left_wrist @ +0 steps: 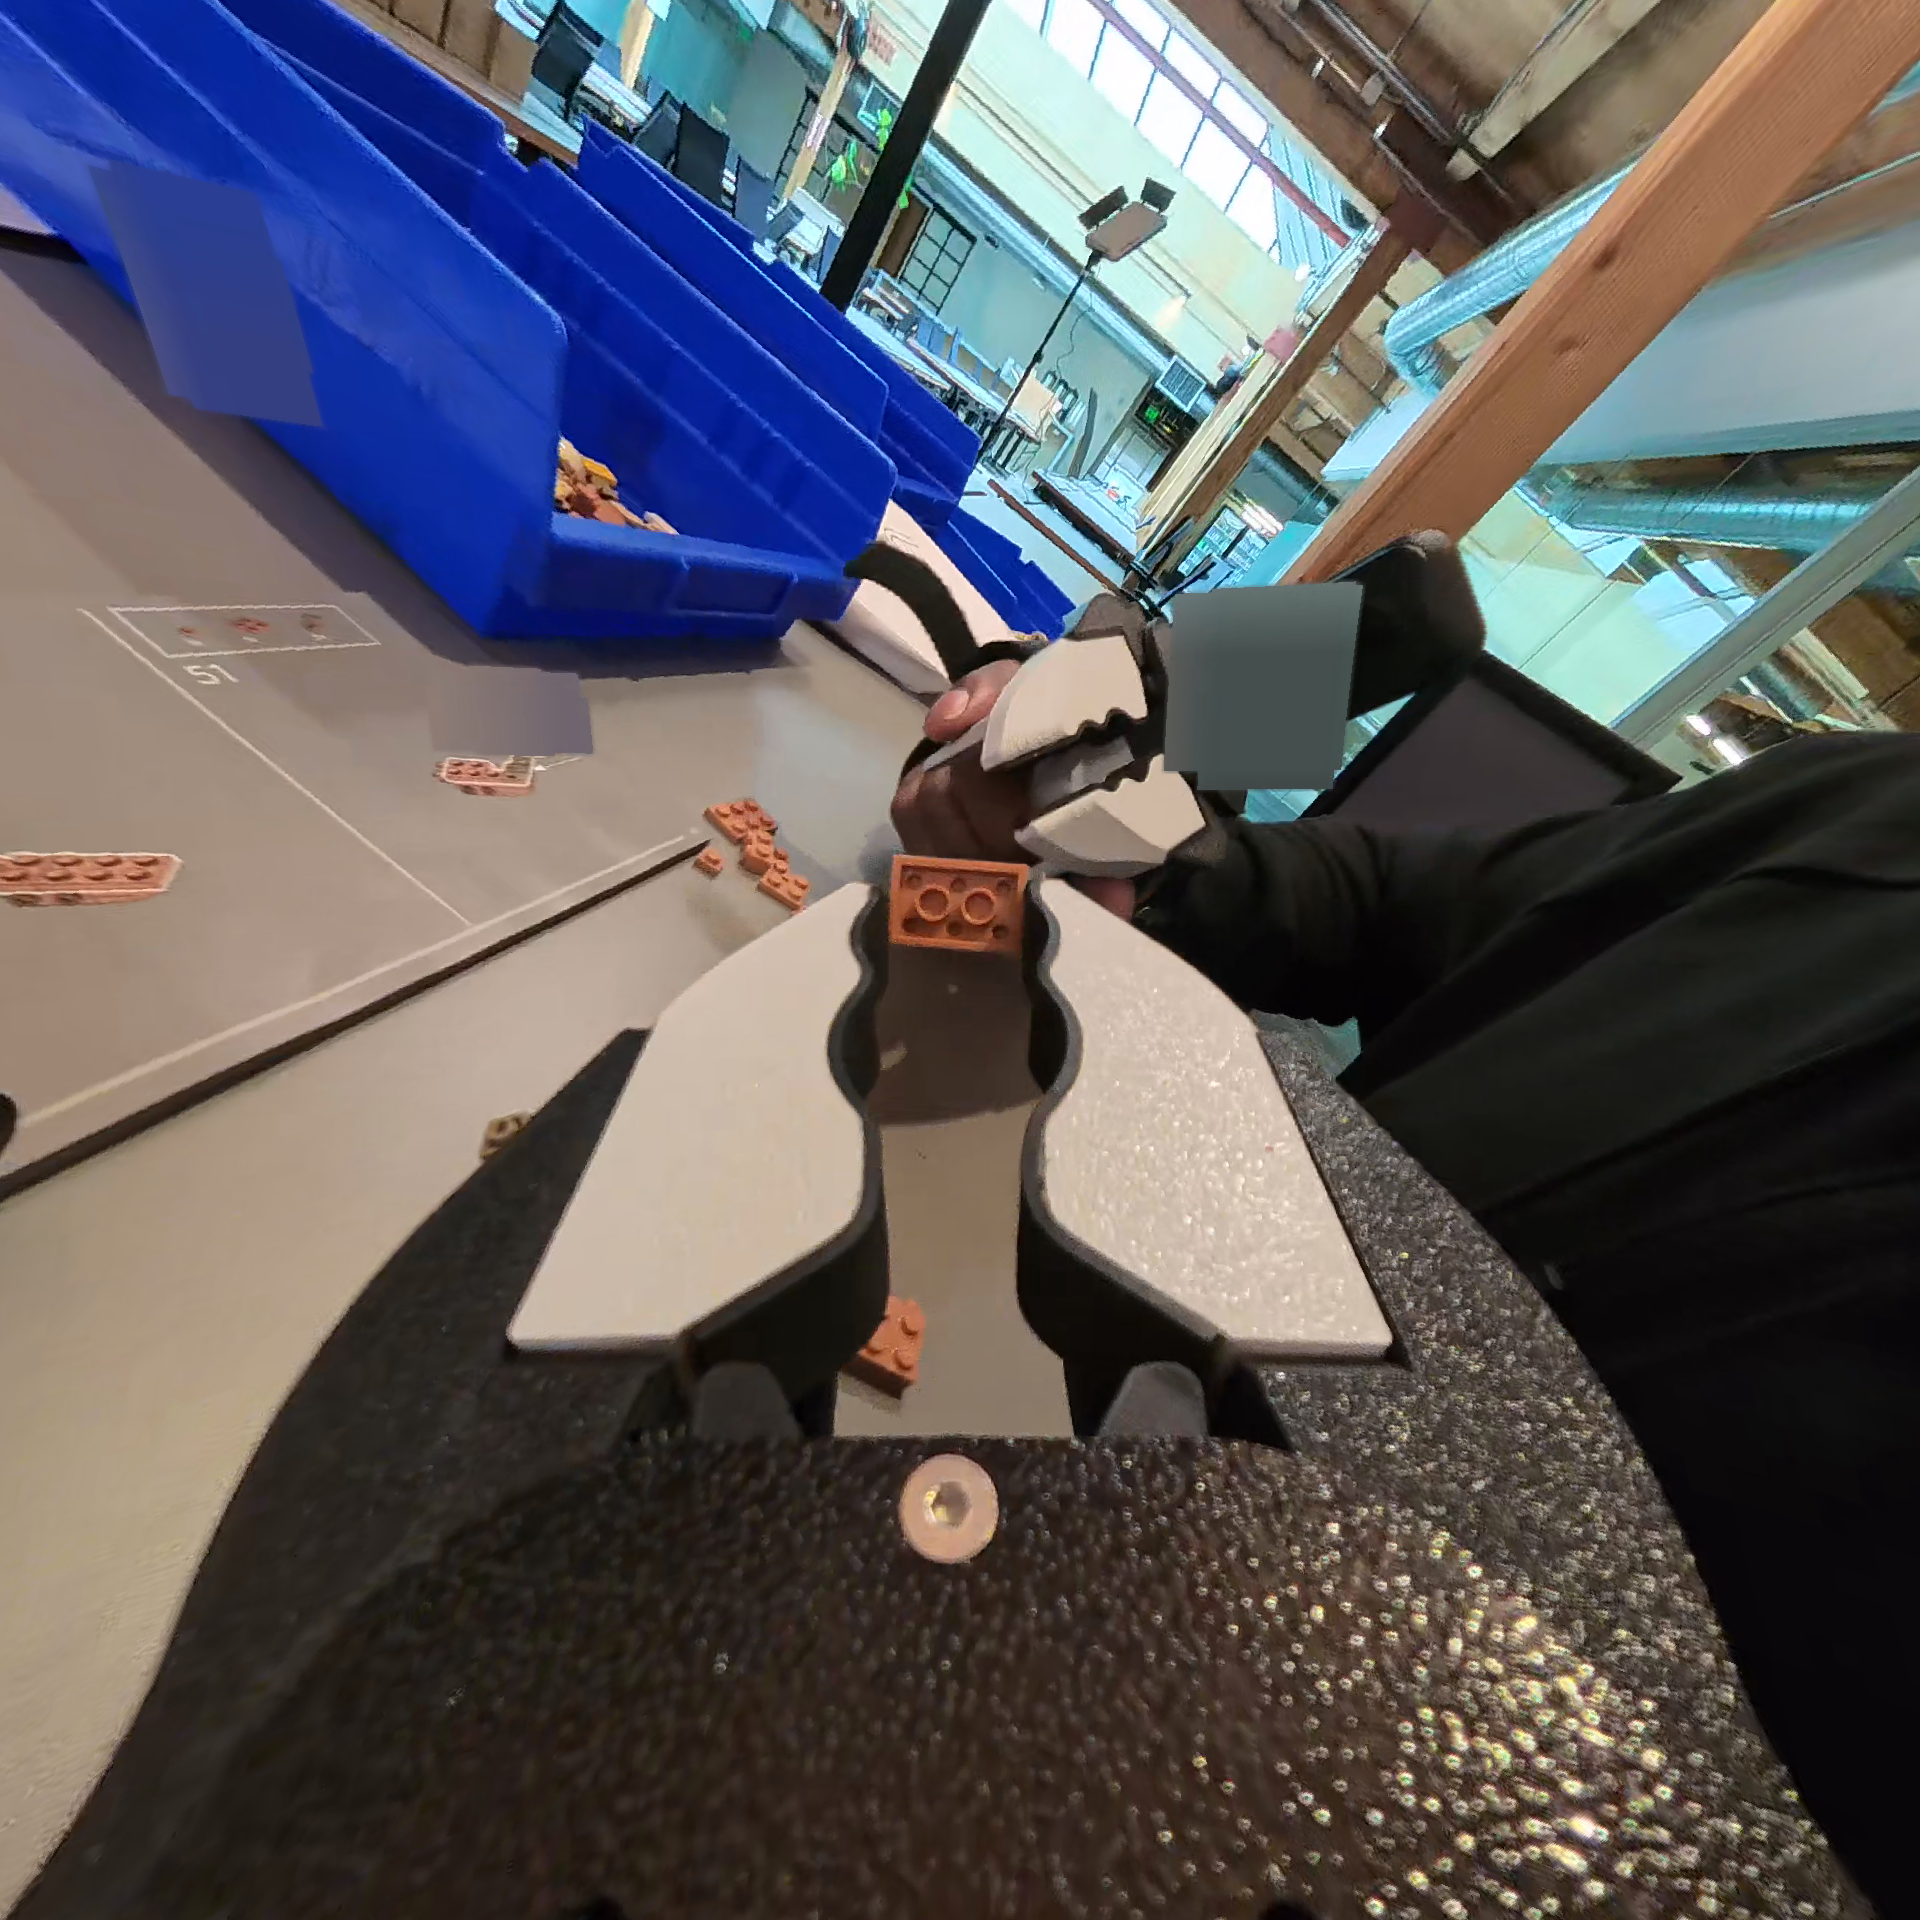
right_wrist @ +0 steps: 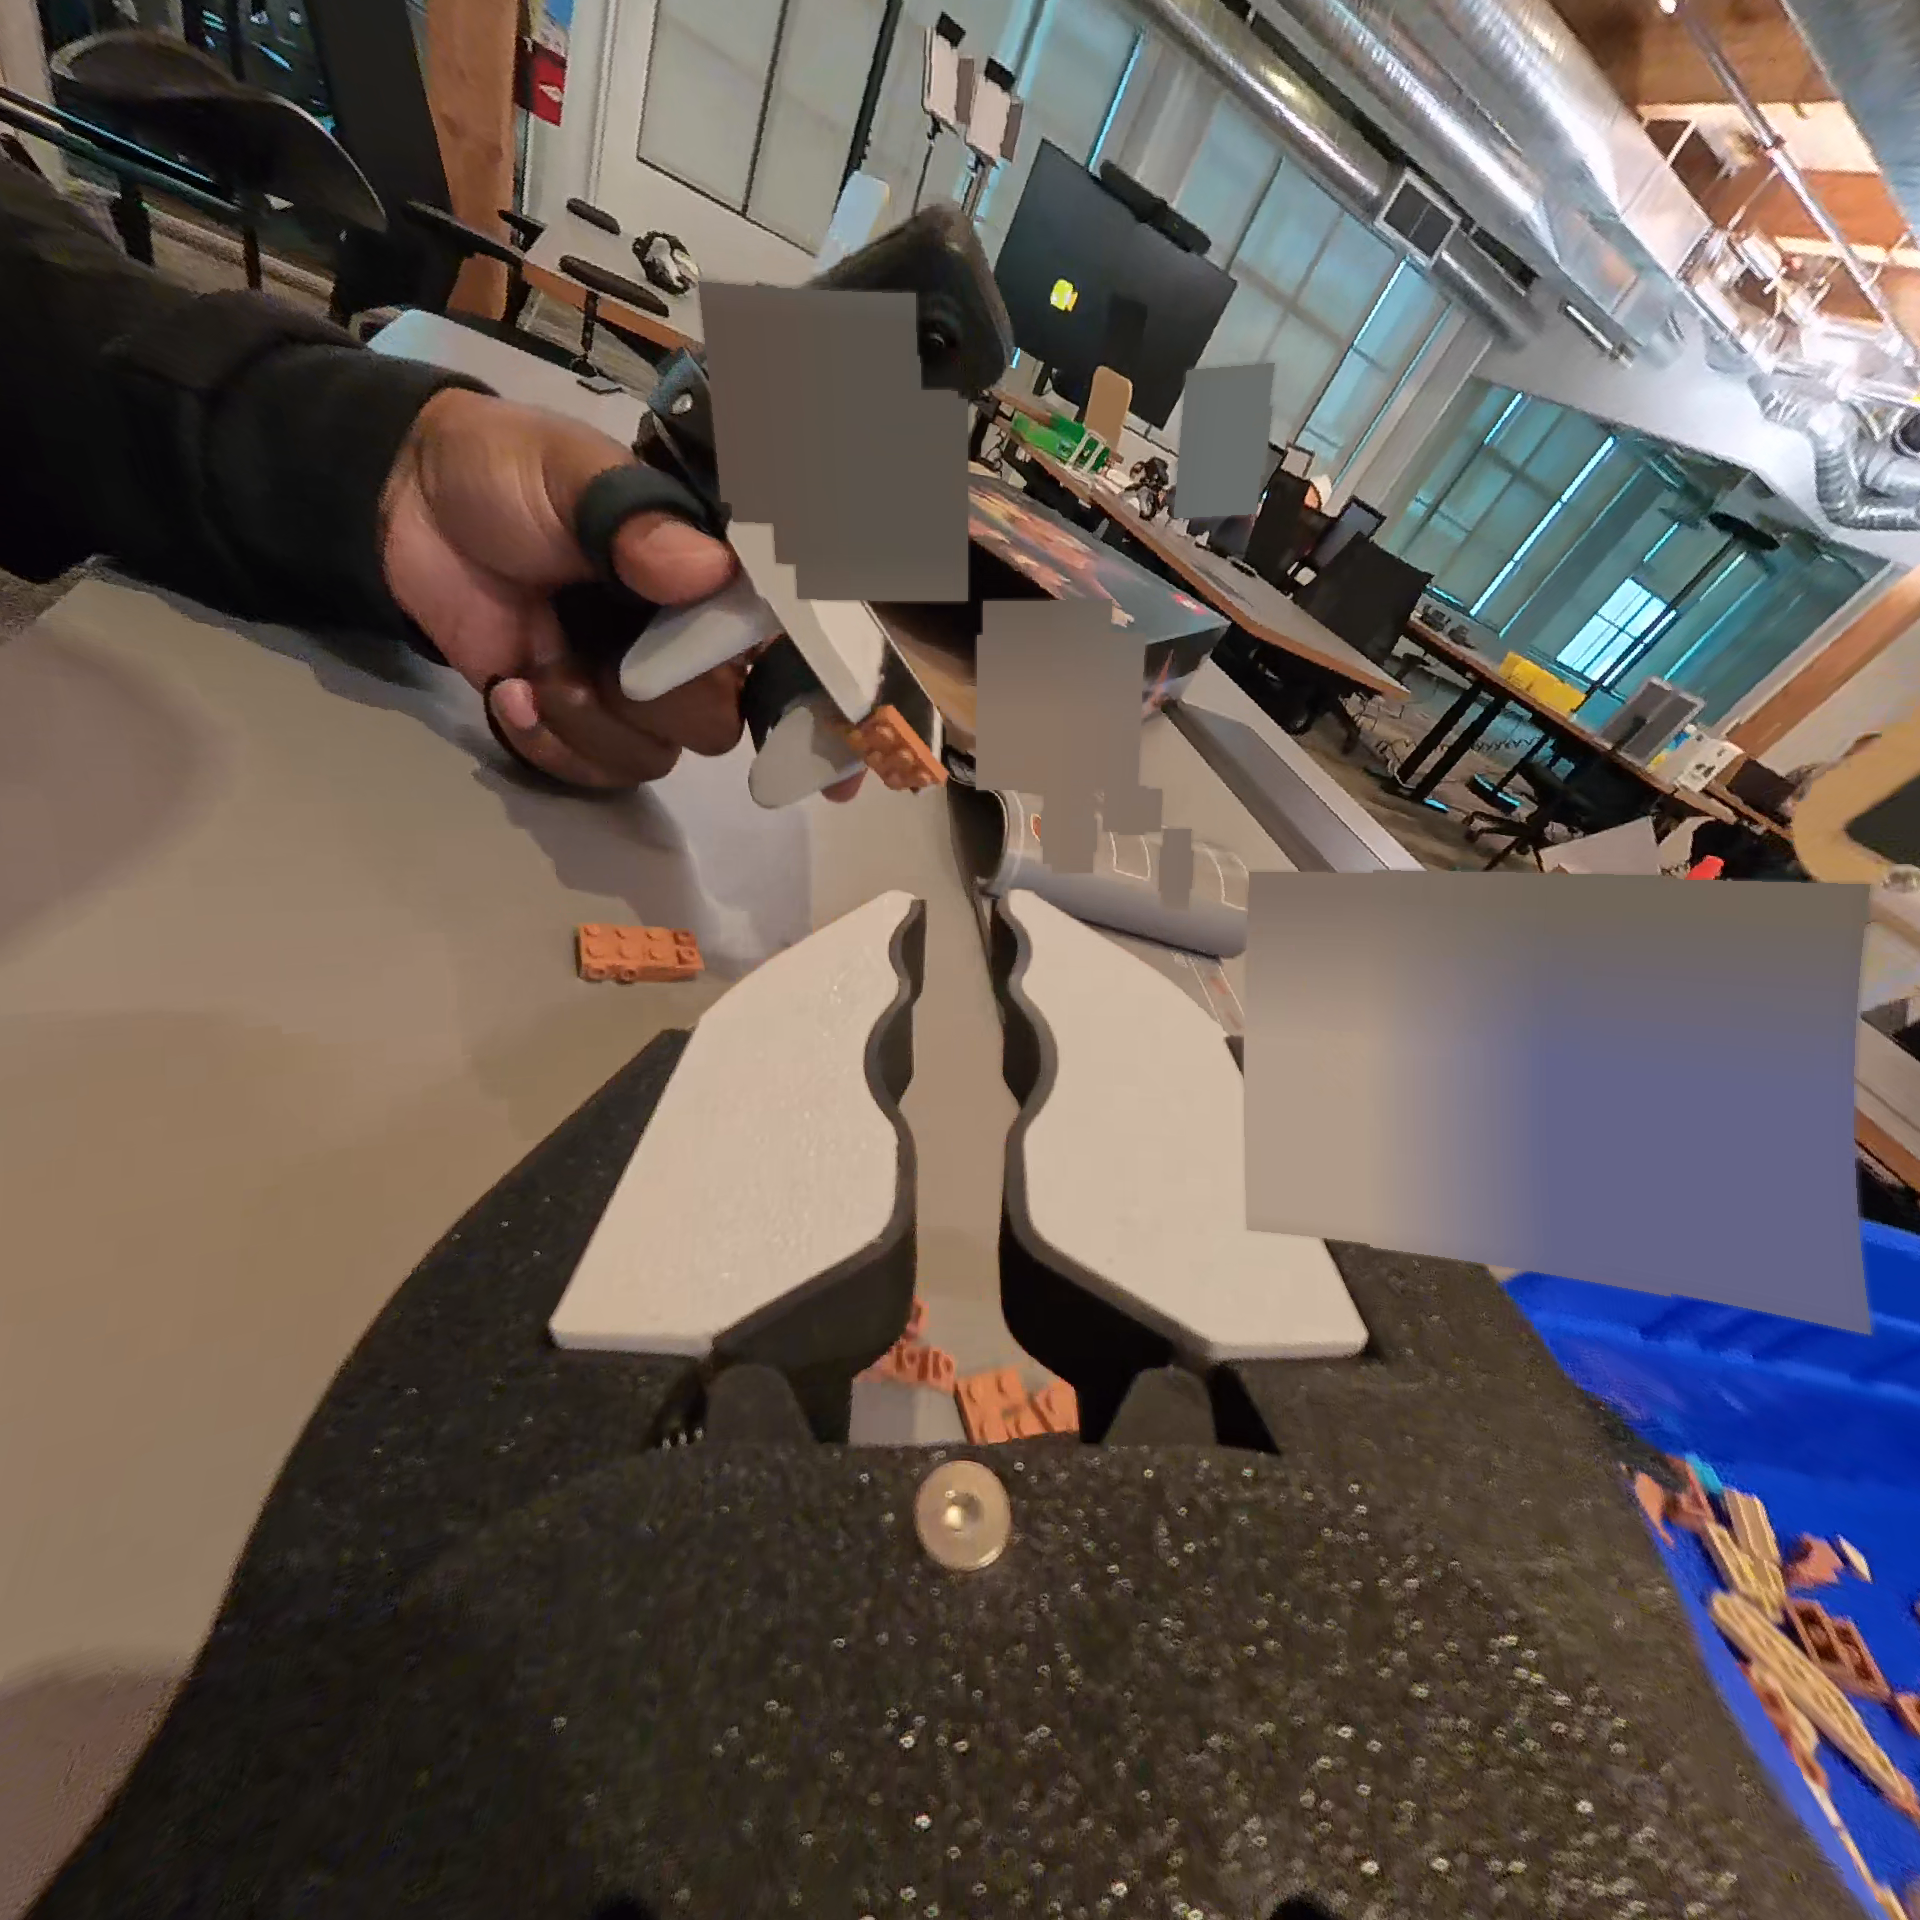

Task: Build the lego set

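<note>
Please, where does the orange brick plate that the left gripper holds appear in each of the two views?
Left wrist view: just above centre, the orange brick plate sits clamped between the left gripper's fingertips, underside toward the camera.
Right wrist view: upper centre-left, the same plate sticks out of the far gripper, studs visible.
Shared landmark: the grey tabletop with loose orange bricks on it.

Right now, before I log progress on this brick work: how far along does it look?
Done: nothing assembled shows. In hand: the left gripper clamps an orange plate, underside toward its camera; the right gripper is slightly open and empty. Left: loose orange plates on the grey mat, more in the blue bin.
</note>
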